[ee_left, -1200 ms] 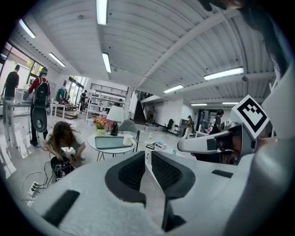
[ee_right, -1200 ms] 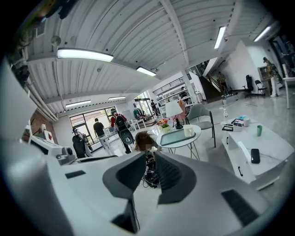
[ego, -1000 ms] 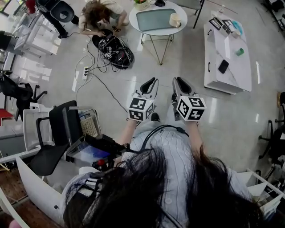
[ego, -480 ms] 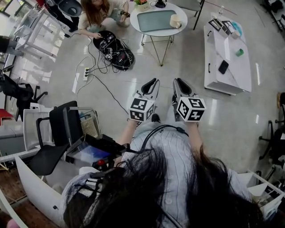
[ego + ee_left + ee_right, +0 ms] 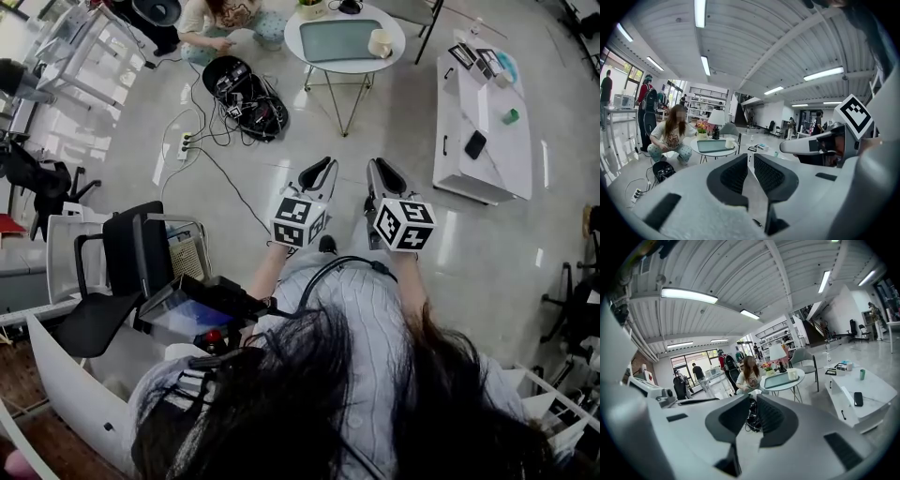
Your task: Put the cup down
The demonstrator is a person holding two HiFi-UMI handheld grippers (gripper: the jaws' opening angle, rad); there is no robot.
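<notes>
Over the floor [image 5: 487, 253], the left tool [image 5: 317, 172] and right tool [image 5: 381, 174] point forward side by side, closed and empty, well apart from the cup [image 5: 380, 43] on the round tabletop [image 5: 309, 58].

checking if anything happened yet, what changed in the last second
The crouching person straightened up, away from the black bag of cables. The left tongs and right tongs stayed shut and empty; the cup stayed on the round table.
</notes>
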